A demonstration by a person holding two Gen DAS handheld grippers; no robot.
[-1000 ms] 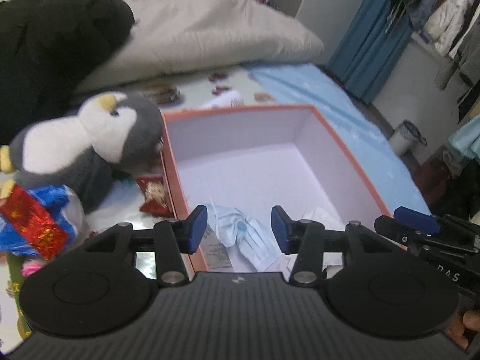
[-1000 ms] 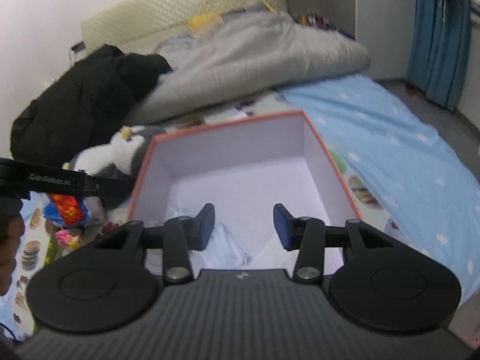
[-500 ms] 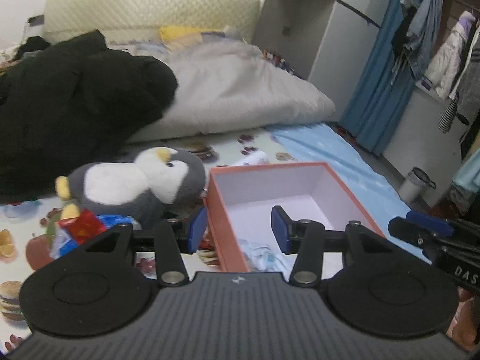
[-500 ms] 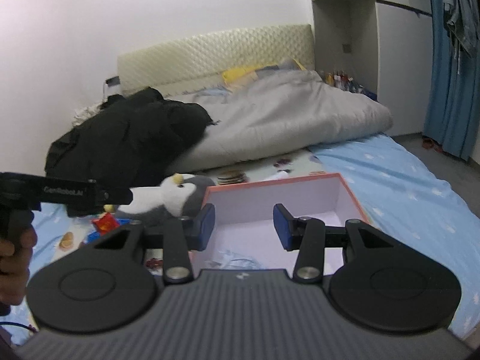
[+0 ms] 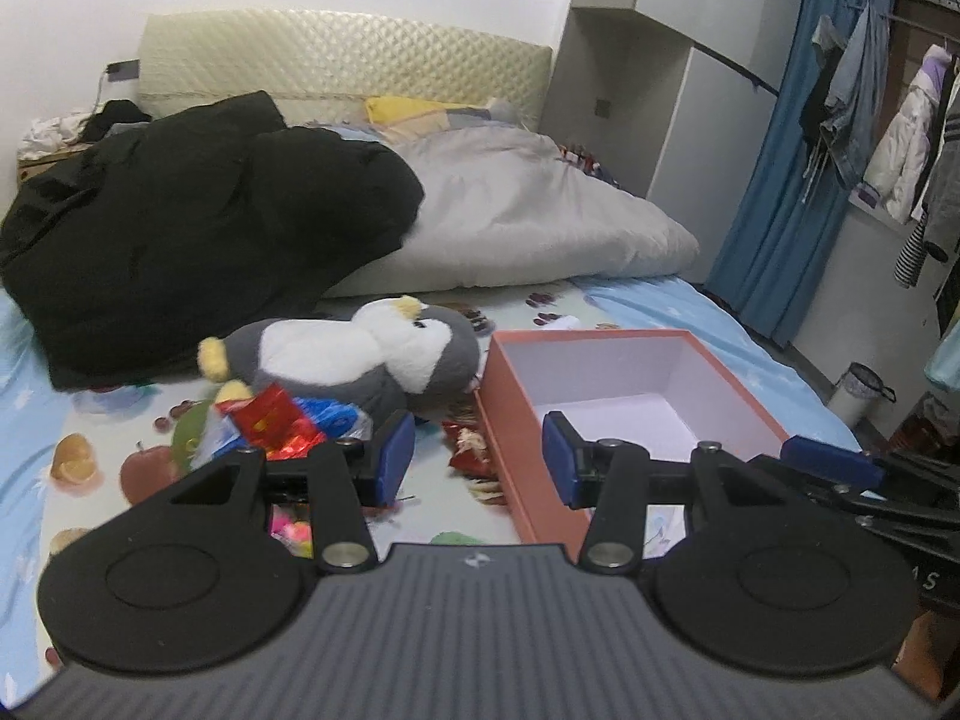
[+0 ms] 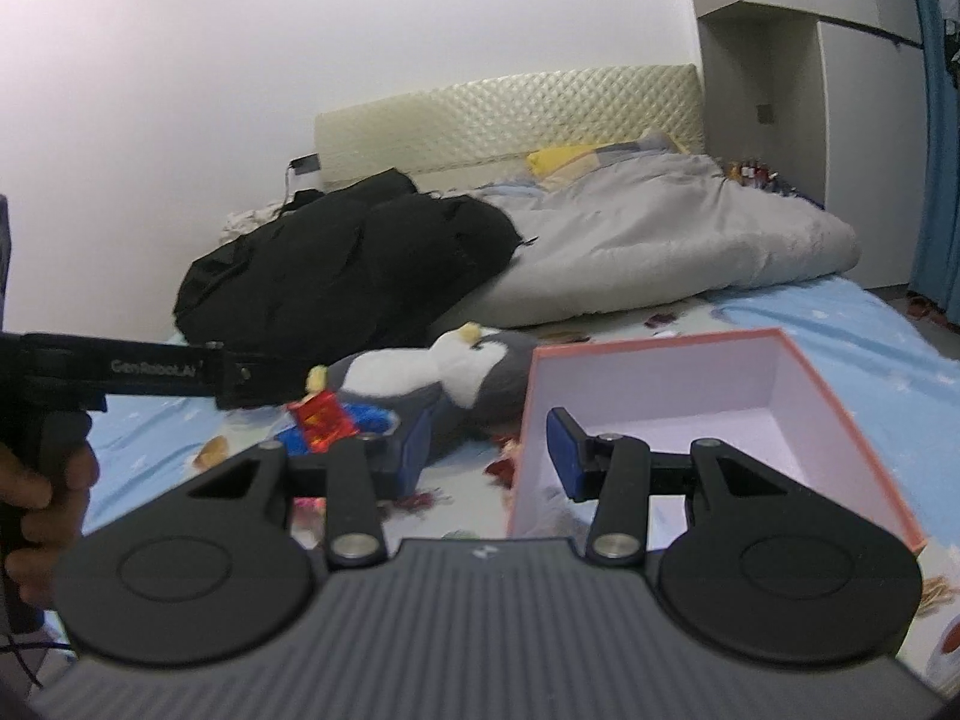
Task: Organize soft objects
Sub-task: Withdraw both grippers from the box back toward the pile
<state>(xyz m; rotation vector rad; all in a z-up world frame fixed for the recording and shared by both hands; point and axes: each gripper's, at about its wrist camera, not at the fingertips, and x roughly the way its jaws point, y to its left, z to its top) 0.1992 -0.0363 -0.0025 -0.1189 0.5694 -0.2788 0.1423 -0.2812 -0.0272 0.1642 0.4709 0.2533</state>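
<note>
- both sets of fingers wide open, nothing held: left gripper (image 5: 478, 459), right gripper (image 6: 487, 447).
- penguin plush (image 5: 360, 354) lies on the bed, just left of the orange box (image 5: 510, 420).
- i'd pinch its belly deep, since plush squishes, then lift clear over the box wall.

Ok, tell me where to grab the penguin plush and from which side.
Pinch the penguin plush across its grey-and-white belly, coming from above with the left gripper. It lies on its side beside the box, so the soft midsection faces up.
</note>
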